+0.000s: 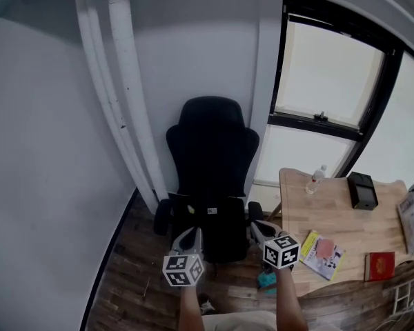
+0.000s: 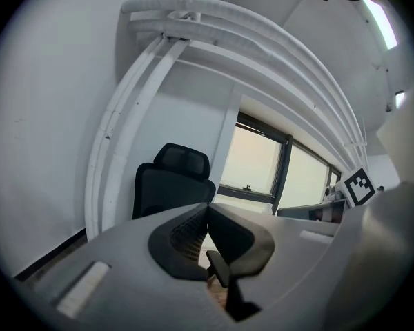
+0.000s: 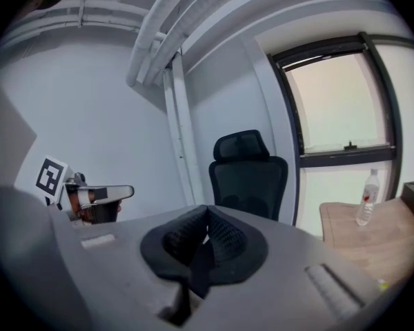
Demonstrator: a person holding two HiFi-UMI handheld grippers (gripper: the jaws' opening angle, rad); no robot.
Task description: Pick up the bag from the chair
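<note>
1. The grey left tongs (image 2: 207,209) fill the lower frame. Their black ribbed pads (image 2: 186,233) meet at the tips, with nothing seen between them.
2. Beyond the tips stands a black mesh high-backed office chair (image 2: 167,185) with a headrest, upright against a white wall (image 2: 48,116).
3. White pipes (image 2: 214,19) climb the wall left of the chair and arch overhead.
4. A dark-framed window (image 2: 262,167) glows right of the chair — a black-and-white marker cube (image 2: 359,187) shows at far right.

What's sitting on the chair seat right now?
A black bag with a small white label lies on the chair seat. It blends with the black upholstery, so its outline is unclear, and the seat beneath is covered.
</note>
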